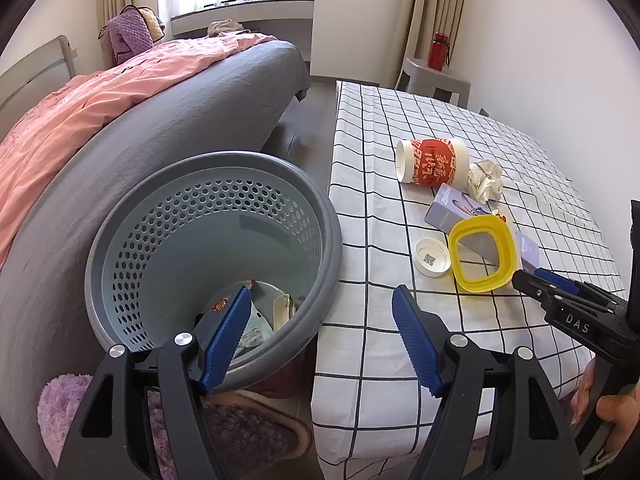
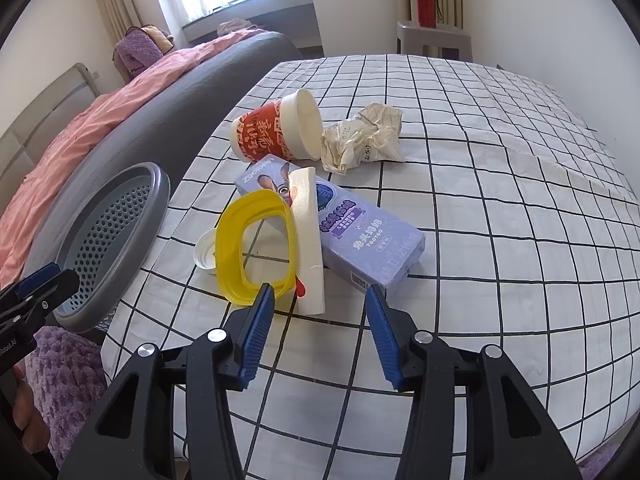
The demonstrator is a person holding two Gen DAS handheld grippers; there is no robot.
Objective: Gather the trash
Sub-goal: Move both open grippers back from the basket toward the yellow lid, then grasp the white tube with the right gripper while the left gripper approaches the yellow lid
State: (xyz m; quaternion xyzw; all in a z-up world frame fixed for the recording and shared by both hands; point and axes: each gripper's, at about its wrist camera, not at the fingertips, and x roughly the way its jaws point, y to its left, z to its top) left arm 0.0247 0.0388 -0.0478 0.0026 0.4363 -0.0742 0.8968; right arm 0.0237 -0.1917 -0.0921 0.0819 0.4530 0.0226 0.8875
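Observation:
A grey perforated trash basket [image 1: 332,240] stands beside the checked table [image 1: 372,184] and holds some wrappers [image 1: 256,324]. My left gripper [image 1: 320,296] is open and empty above the basket's near rim. On the table lie a red-and-white paper cup [image 2: 276,128] on its side, crumpled paper [image 2: 360,140], a purple tissue box [image 2: 360,236], a white strip [image 2: 308,240], a yellow plastic lid ring [image 2: 228,256] and a small white cap [image 2: 204,254]. My right gripper [image 2: 320,292] is open and empty, just in front of the yellow ring and the white strip.
A bed with a pink quilt [image 1: 80,120] lies left of the basket. Purple slippers [image 1: 224,428] sit on the floor below it. A grey stool [image 2: 434,38] with a red bottle [image 2: 426,6] stands by the far wall. The basket also shows in the right wrist view [image 2: 116,240].

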